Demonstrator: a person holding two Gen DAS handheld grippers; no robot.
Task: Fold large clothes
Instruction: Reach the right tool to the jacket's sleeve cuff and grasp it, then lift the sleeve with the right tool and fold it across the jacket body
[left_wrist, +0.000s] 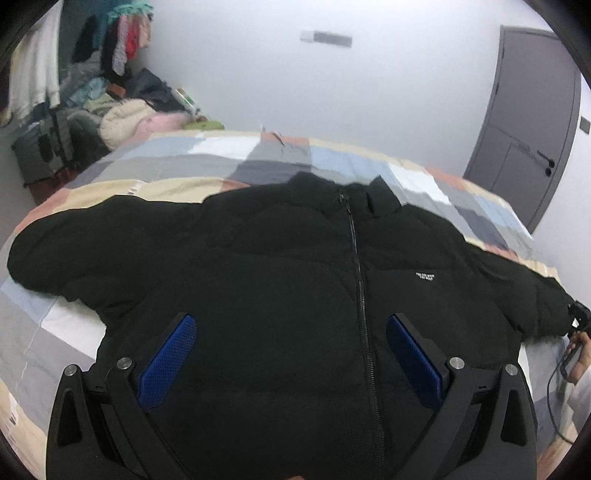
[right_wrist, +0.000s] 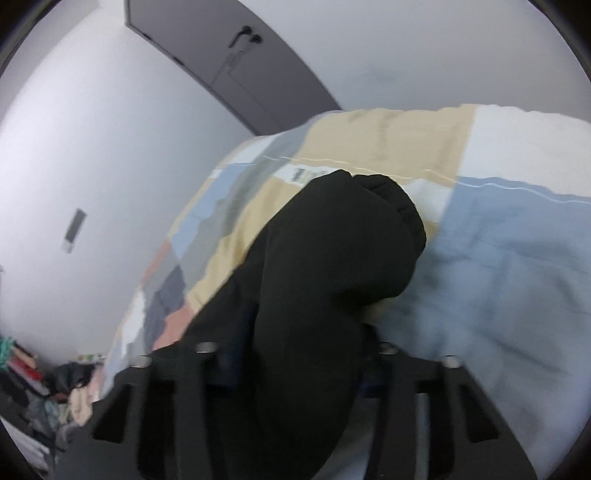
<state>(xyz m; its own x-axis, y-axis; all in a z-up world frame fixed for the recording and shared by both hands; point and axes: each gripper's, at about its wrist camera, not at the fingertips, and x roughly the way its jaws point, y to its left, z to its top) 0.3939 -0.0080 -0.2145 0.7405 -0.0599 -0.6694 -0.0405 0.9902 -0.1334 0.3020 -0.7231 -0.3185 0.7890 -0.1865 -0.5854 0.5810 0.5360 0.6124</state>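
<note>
A black puffer jacket (left_wrist: 280, 280) is spread front-up and zipped on a patchwork quilt (left_wrist: 177, 162), its collar toward the far wall and both sleeves laid out sideways. Bare quilt is left beyond the collar and past the left sleeve end; the right sleeve reaches close to the quilt's right edge.

The left gripper (left_wrist: 291, 350) is held above the jacket's near hem, pointing downward, its 2 blue pads (left_wrist: 168, 363) spread wide with nothing clamped. The right gripper (right_wrist: 295, 369) is clenched on the right sleeve (right_wrist: 340, 254), whose cuff bulges beyond the jaws over the blue patch.

A heap of clothes (left_wrist: 122, 107) is piled at the far left, and a grey door (left_wrist: 528, 122) stands far right.
</note>
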